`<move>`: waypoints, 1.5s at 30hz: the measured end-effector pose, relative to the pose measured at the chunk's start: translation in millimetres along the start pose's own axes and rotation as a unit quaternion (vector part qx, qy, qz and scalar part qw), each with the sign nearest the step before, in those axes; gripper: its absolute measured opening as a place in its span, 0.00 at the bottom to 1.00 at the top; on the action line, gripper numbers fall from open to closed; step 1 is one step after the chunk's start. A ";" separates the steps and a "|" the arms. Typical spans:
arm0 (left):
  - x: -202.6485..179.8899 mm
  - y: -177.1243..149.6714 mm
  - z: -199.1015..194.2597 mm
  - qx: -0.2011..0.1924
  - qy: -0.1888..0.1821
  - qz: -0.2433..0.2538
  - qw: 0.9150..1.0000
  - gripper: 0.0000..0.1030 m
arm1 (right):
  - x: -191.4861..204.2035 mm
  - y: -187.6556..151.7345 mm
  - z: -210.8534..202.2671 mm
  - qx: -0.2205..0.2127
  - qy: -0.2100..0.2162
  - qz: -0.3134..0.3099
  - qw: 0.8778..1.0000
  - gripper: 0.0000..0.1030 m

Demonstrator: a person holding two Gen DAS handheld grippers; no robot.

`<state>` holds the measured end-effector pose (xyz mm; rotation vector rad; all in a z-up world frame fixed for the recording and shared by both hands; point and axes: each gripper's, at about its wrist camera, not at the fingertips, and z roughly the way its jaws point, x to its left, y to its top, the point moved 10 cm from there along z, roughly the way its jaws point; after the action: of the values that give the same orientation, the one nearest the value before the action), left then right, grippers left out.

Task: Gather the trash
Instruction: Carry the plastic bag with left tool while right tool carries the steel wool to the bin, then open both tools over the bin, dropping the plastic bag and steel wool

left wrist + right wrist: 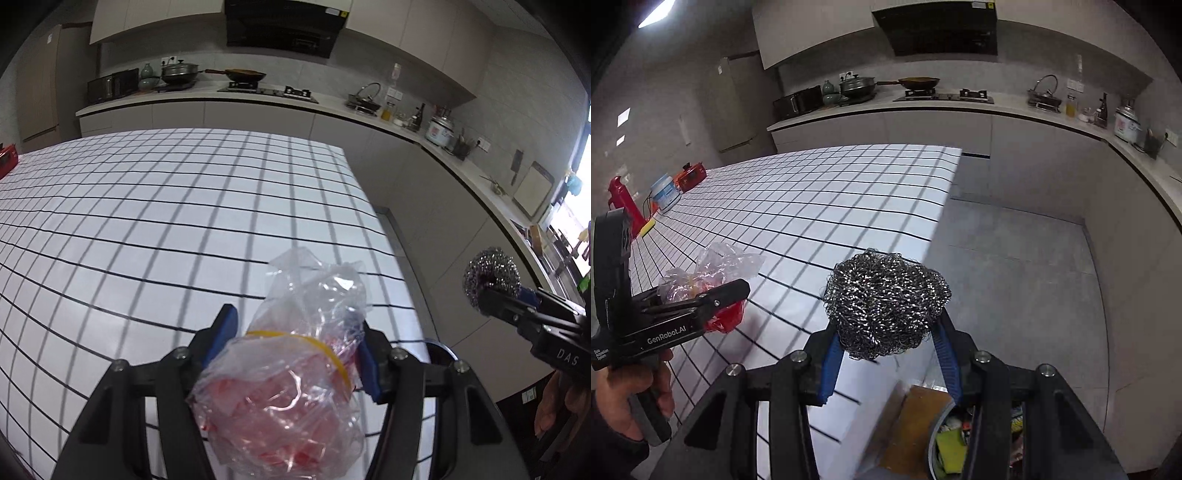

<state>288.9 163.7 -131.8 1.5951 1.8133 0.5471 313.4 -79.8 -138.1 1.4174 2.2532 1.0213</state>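
My left gripper (295, 332) is shut on a clear plastic bag (284, 387) with red scraps inside, tied by a yellow rubber band. It hangs above the right part of the grid-patterned table (147, 221). My right gripper (886, 332) is shut on a ball of steel wool (886, 295), held past the table's right edge. Under it stands a trash bin (932, 439) with a yellow sponge and other waste inside. In the right wrist view the left gripper (738, 295) and its bag (713, 266) are at the left. The left wrist view shows the steel wool (491, 273) at the right.
A red kettle (622, 199), a white tub (666, 192) and a red box (690, 177) stand at the table's far left. A brown cardboard piece (912, 424) lies beside the bin. Grey floor (1015, 277) lies right of the table, with a kitchen counter (960, 105) behind.
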 end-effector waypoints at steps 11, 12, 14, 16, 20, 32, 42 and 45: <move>-101.8 -17.2 3.3 0.004 -0.054 0.049 0.997 0.59 | -84.2 -55.2 -61.8 -0.005 -0.043 0.025 0.999 0.47; -117.8 -21.8 5.7 0.006 -0.063 0.057 0.996 0.59 | -94.2 -64.3 -64.5 -0.001 -0.049 0.028 0.998 0.47; -144.8 -34.2 9.6 0.014 -0.075 0.069 0.995 0.59 | -120.5 -89.8 -68.7 0.015 -0.063 0.040 0.997 0.47; -168.5 -46.0 15.9 0.024 -0.086 0.078 0.993 0.59 | -142.2 -111.7 -73.6 0.027 -0.072 0.052 0.996 0.47; -208.6 -72.2 33.2 0.047 -0.099 0.089 0.990 0.59 | -173.3 -147.0 -77.4 0.045 -0.077 0.065 0.994 0.47; -233.6 -148.0 107.9 0.122 -0.075 0.093 0.985 0.59 | -201.1 -221.9 -25.3 0.105 -0.023 0.017 0.994 0.47; -235.8 -173.7 132.6 0.138 -0.102 0.080 0.982 0.65 | -191.1 -246.7 27.7 0.151 0.026 -0.090 0.984 0.51; -219.9 -172.6 142.2 0.135 -0.070 0.045 0.987 0.95 | -199.7 -258.5 46.7 0.157 -0.021 -0.140 0.977 0.93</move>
<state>277.4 -96.6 -306.4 1.8523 1.7740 0.2276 262.6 -303.2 -375.7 1.1654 2.5743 0.5600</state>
